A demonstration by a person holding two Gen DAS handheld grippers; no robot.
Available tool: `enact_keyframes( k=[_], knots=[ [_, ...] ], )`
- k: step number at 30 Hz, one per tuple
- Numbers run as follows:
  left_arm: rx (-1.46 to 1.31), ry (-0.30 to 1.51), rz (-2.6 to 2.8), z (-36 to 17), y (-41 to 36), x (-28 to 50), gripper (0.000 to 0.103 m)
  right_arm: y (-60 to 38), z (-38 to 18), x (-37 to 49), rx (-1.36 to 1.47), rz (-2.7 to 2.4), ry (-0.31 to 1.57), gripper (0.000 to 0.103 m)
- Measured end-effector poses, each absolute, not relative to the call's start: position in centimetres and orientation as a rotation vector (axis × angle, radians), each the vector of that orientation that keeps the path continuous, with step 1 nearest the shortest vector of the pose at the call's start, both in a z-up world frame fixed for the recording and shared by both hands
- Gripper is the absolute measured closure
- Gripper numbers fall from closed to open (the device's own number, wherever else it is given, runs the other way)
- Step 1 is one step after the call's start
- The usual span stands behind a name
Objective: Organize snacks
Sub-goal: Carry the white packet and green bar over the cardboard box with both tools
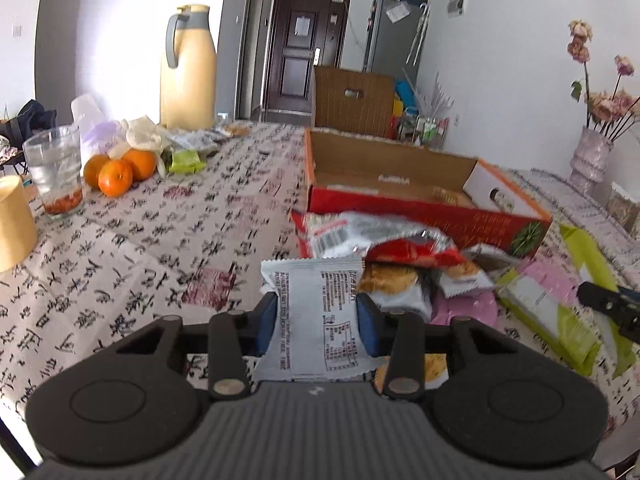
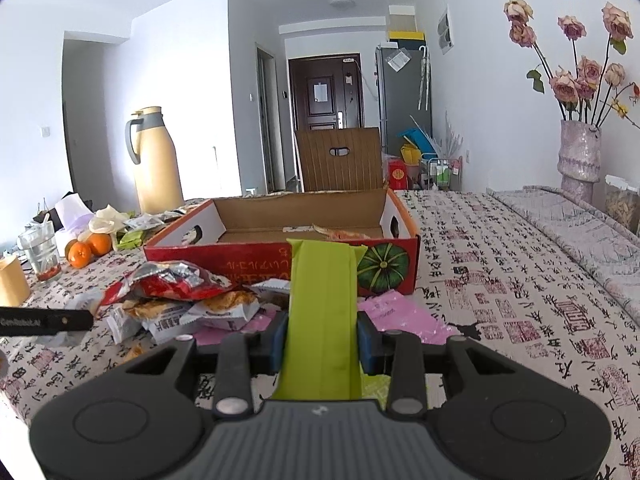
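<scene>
The left gripper (image 1: 316, 318) has its blue-padded fingers (image 1: 267, 316) clamped on the two sides of a small white foil snack packet with black print (image 1: 316, 300), which stands up between them clear of the patterned tablecloth with black calligraphy and red seal marks (image 1: 132, 248). Ahead of those fingers and slightly to their right lies the heap of loose snack packets (image 1: 400, 256), a crumpled red and silver bag on top; to their left the cloth runs bare until three oranges (image 1: 116, 172) and a clear drinking glass with red bits at its bottom (image 1: 54, 172). The right gripper (image 2: 323, 338) is closed on a long flat lime-green packet (image 2: 322, 312) that reaches forward past its fingertips and overlaps the near wall of the shallow red and orange cardboard box with a green pumpkin picture (image 2: 248, 258). That wall carries yellow characters, upside down and too small to read; the print on the white packet is likewise not legible. The box stands open, almost bare inside, with one or two flat packets (image 2: 340, 234) on its floor. Right of the right fingers the cloth is open out to a pink speckled vase of dried roses (image 2: 578, 156); a flat pink packet (image 2: 400, 312) lies just beside them. A tall cream thermos jug with a grey handle (image 2: 154, 160) stands beyond the box to the left.
</scene>
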State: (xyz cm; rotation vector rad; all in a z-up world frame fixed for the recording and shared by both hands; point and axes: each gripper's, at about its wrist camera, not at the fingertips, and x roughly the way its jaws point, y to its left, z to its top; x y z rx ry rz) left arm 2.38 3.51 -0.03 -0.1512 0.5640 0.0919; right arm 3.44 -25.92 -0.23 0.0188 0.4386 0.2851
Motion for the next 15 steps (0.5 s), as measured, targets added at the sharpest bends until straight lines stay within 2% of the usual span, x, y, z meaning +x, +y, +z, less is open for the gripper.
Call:
enact_keyframes(
  k=[15],
  knots=[
    [-0.151,0.447,0.066,4.0,2.8,3.5,0.061,-25.5,1.4,5.6,0.028,0.278,0.386,0.069]
  ],
)
